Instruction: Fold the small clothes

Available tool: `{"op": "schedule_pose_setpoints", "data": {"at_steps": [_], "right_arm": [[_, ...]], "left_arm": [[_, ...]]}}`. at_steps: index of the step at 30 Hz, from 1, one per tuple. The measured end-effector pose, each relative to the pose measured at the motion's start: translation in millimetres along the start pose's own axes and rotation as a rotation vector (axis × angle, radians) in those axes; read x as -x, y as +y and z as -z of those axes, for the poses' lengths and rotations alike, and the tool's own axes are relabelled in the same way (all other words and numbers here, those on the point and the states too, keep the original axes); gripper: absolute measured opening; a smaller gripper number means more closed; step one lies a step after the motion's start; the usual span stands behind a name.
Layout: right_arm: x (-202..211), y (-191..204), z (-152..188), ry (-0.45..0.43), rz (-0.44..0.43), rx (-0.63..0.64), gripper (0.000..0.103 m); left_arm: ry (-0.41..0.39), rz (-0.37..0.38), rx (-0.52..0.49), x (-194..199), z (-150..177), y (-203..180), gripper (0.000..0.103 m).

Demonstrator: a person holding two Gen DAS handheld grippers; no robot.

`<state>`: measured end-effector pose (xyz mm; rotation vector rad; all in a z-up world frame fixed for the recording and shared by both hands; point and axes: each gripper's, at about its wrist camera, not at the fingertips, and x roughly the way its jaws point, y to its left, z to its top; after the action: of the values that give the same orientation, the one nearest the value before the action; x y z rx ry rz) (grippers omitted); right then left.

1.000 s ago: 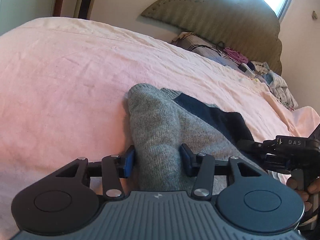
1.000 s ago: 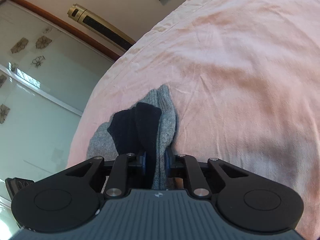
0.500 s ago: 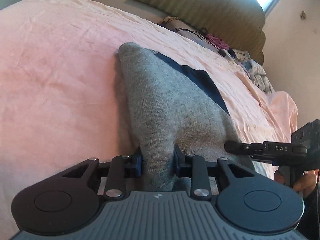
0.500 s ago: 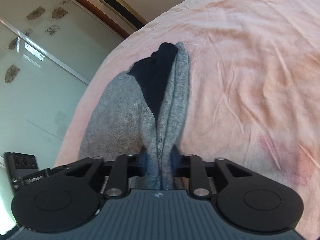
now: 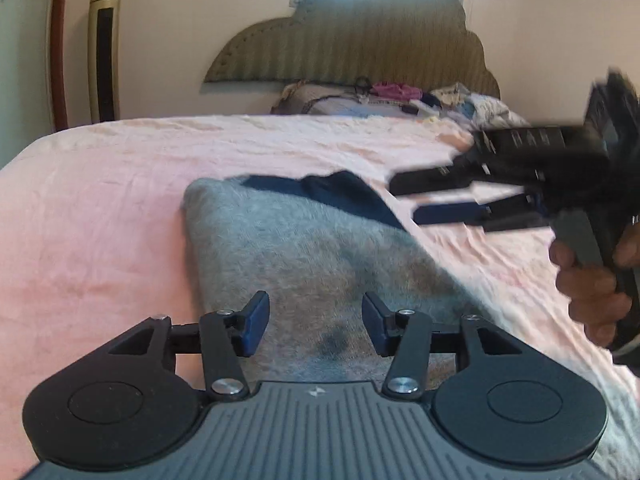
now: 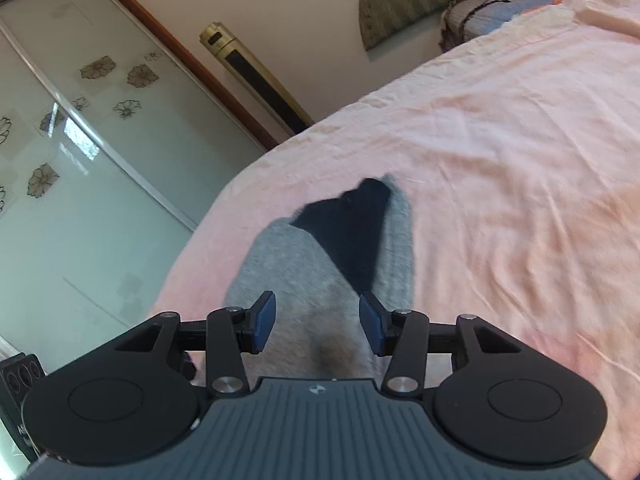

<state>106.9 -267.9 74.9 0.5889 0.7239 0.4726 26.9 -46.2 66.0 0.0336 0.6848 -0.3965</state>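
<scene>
Grey sock (image 5: 304, 264), navy heel and toe patches: lies flat on the pink bed sheet (image 5: 100, 208), centre of both wrist views, its near end under my grippers. Left gripper (image 5: 316, 322): jaws have just been opening, now spread, blue pads clear of the knit on either side. Right gripper (image 6: 318, 322): likewise just opened from a tight pinch, sock beneath the gap, nothing clamped. Half a second ago both pinched the near edge; now released. Judgement: the fold is laid down and this sock looks nearly done. Headboard (image 5: 352, 44), clothes pile (image 5: 404, 98): upper frame, untouched.
</scene>
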Motion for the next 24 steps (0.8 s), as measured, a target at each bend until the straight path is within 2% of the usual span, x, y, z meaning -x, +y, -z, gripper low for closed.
{"op": "schedule_pose_setpoints", "data": {"at_steps": [1,3,4,5,6,7,9,10,12,14,16,17,19,20,21,22,23,24], "right_arm": [[-11,5,-4,0.005,-0.002,0.007,0.059],[-39,11,-10,0.045,0.009,0.017,0.064],[-54,10,-9,0.083,0.058,0.033,0.068],[-68,5,-6,0.126,0.123,0.059,0.066],[-72,1,-1,0.117,0.133,0.112,0.058],[-70,0,2,0.117,0.128,0.144,0.056],[-65,-1,-7,0.140,0.150,0.083,0.049],[-62,4,-13,0.142,0.168,0.064,0.050],[-56,19,-22,0.084,0.155,0.098,0.052],[-61,32,-28,0.076,0.120,0.122,0.058],[-82,31,-27,0.130,0.135,0.138,0.071],[-99,23,-23,0.191,0.191,0.148,0.071],[-101,17,-16,0.152,0.200,0.219,0.063],[-93,19,-17,0.149,0.211,0.197,0.061],[-79,20,-16,0.147,0.205,0.164,0.062],[-62,20,-14,0.132,0.157,0.140,0.063],[-45,17,-10,0.116,0.111,0.119,0.065],[-28,12,-5,0.108,0.086,0.090,0.071]], "left_arm": [[0.034,-0.004,-0.005,-11,3,-2,0.050],[0.012,-0.009,-0.027,-16,12,-4,0.050],[0.012,-0.007,-0.033,-15,14,-3,0.050],[0.016,0.000,-0.023,-14,14,-2,0.050],[0.017,0.010,-0.012,-14,13,1,0.050],[0.015,0.018,-0.003,-13,13,4,0.050],[0.011,0.014,-0.010,-14,16,1,0.050],[0.009,0.007,-0.016,-15,16,0,0.050],[0.003,-0.001,-0.023,-16,18,-3,0.051],[-0.004,-0.004,-0.035,-16,19,-5,0.051],[-0.011,-0.002,-0.047,-15,20,-4,0.051],[-0.012,-0.003,-0.043,-12,19,-3,0.051],[-0.033,-0.001,0.005,6,17,3,0.051],[-0.054,0.005,0.035,18,16,9,0.052],[-0.073,0.015,0.072,29,17,17,0.054],[-0.078,0.033,0.127,38,19,29,0.059],[-0.068,0.053,0.189,42,22,42,0.061],[-0.038,0.089,0.276,42,24,58,0.061]]}}
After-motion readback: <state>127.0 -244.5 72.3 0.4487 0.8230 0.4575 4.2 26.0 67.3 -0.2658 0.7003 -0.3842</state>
